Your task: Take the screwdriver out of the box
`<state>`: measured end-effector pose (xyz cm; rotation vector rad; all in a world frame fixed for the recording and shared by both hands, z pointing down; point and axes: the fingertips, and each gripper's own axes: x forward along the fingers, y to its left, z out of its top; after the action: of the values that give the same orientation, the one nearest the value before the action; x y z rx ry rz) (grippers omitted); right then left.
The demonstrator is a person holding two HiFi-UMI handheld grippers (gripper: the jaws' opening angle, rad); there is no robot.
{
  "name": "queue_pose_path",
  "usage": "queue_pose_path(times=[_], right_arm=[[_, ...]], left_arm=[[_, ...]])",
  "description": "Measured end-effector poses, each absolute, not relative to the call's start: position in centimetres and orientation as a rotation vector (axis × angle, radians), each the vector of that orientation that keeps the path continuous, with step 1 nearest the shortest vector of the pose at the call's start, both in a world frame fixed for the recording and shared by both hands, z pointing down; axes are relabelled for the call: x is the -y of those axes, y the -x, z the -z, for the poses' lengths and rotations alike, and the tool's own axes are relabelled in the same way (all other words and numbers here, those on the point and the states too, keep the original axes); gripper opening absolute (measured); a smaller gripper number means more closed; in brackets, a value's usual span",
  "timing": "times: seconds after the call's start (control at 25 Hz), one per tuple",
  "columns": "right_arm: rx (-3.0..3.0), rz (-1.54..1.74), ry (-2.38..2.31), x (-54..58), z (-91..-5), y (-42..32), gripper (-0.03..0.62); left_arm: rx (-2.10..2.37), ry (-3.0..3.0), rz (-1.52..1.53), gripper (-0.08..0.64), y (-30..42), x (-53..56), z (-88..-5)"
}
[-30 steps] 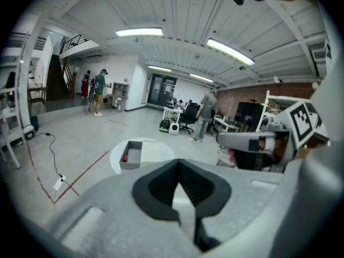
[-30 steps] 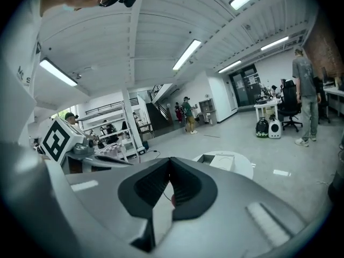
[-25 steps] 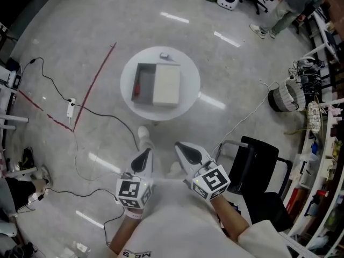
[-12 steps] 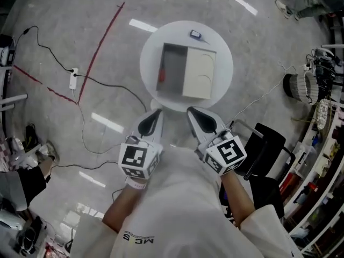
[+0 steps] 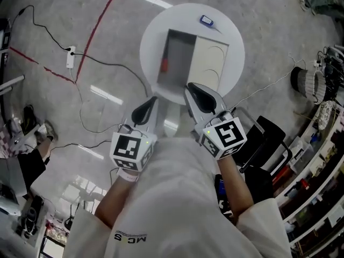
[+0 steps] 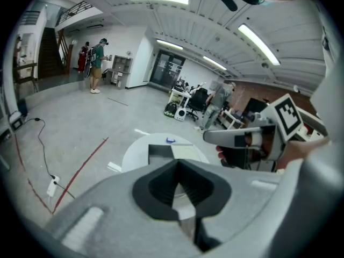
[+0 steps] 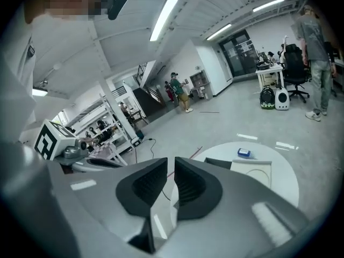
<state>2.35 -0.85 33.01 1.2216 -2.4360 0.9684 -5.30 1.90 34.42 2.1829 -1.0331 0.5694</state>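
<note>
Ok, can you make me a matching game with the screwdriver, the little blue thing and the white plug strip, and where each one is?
Things:
1 screwdriver
2 little blue thing
3 white plug strip

Places:
A on the floor
B on the round table, outside the box
C inside the open box

Pairs: 1-C, 2-B, 3-A

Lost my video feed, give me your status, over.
Left claw shut, empty. Right claw opening, nothing between. Screwdriver lies in open box, untouched. Nothing seen in the way.
</note>
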Motion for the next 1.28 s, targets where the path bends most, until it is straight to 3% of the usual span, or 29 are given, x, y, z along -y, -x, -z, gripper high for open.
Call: queue_pose_path(times=[0.56, 1.28], right_arm=[[2.319, -1.040, -1.136, 4.2, -42.3, -0.6, 0.042], [2.033, -1.471, -1.134, 6.6, -52.5, 1.8, 0.096]], left_arm=[[1.006, -2.123, -0.634, 0.000, 4.7, 0.0, -41.9], [0.987, -2.066, -0.662, 0.000, 4.9, 0.8, -47.5]])
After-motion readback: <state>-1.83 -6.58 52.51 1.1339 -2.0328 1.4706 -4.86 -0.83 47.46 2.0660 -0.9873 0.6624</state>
